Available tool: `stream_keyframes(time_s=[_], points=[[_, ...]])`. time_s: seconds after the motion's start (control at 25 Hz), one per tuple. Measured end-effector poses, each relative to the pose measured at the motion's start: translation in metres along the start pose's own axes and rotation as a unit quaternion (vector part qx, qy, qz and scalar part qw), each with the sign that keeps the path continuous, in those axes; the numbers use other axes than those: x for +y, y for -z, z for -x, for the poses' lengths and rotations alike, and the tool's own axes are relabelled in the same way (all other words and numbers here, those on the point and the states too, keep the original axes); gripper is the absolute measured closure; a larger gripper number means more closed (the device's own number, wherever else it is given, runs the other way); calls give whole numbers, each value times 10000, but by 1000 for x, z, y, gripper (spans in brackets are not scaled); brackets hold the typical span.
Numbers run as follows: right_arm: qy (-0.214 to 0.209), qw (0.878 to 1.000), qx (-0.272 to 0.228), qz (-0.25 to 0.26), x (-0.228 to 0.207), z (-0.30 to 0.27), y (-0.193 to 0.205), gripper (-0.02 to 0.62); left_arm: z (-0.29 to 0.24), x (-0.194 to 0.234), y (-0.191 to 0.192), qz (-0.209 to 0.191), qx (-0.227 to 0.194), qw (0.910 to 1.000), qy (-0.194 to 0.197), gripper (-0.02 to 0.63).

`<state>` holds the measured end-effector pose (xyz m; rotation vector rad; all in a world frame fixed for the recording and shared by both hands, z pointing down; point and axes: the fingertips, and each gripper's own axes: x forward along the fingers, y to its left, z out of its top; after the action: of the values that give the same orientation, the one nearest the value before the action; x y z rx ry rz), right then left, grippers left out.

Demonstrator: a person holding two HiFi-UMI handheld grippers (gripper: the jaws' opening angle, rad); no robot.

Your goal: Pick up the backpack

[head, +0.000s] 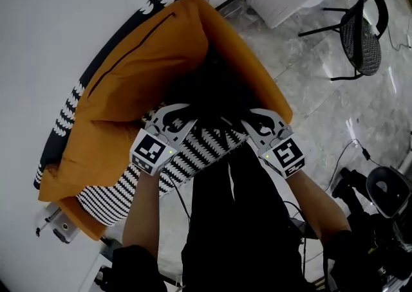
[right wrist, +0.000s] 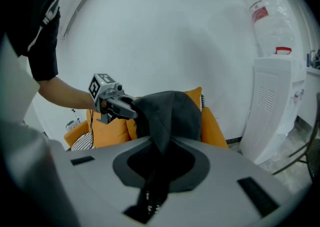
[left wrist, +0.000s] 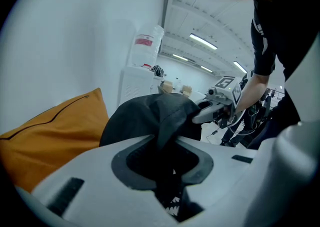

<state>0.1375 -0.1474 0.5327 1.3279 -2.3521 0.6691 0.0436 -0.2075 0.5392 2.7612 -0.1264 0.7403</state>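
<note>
The backpack (head: 215,88) is black and hangs between my two grippers over the orange sofa (head: 135,72). My left gripper (head: 172,117) is shut on a fold of its dark fabric at its left side. My right gripper (head: 252,119) is shut on a fold at its right side. In the left gripper view the backpack (left wrist: 150,113) bulges just beyond the left gripper (left wrist: 165,146), with fabric pinched between the jaws and the right gripper (left wrist: 207,113) at its far side. The right gripper view has the backpack (right wrist: 172,111) pinched in the right gripper (right wrist: 159,153), the left gripper (right wrist: 122,108) touching its far side.
A black-and-white patterned cushion (head: 193,152) lies on the sofa below the grippers. The white wall (head: 58,20) stands behind the sofa. A white water dispenser (right wrist: 277,101) and a black chair (head: 360,30) stand to the right. Cables and dark equipment (head: 380,213) lie on the floor.
</note>
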Motion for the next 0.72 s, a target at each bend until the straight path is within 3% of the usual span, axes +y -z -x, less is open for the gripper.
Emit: stream_keyframes(time_s=[0.32,0.72], points=[[-101,9982,583,94,17,4,19,546,12,-13,16,597,234,9979,-93,518],[-282,9947,948,273,29,13,15,545,23,-27,18,1007,403,9938,-226,518]])
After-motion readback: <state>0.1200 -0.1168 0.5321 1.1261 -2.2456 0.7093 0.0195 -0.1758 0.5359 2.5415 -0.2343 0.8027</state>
